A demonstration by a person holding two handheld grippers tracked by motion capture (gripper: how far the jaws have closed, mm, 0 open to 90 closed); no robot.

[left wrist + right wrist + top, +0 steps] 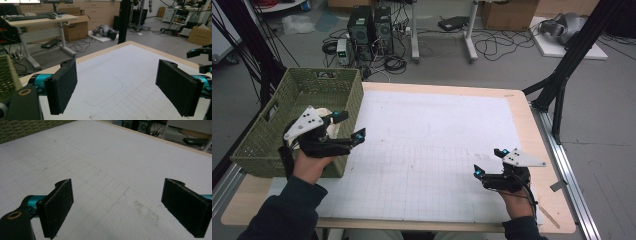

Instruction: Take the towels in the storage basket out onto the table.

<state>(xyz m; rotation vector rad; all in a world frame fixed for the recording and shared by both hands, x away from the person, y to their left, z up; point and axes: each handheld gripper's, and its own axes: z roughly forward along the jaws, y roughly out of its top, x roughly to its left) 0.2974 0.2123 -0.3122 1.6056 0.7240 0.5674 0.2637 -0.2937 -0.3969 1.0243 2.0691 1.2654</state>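
My left gripper [351,125] hovers at the right front corner of a green woven basket [287,95], jaws wide apart and empty. In the left gripper view its pads [62,87] frame bare white mat [120,75]. A pale object [331,129] lies inside the basket, partly hidden by the gripper. My right gripper [490,162] is low over the mat's front right, open with nothing between its pads [57,205]. The right gripper view looks across the gridded mat [100,165] toward the basket's wall [25,127].
The white gridded mat [432,145] covers most of the wooden table [522,100]. A faint rounded outline [409,131] is drawn on it. Dark specks [147,211] mark the mat near the right gripper. Computers [371,30], cables and black frame legs [562,75] stand beyond the table.
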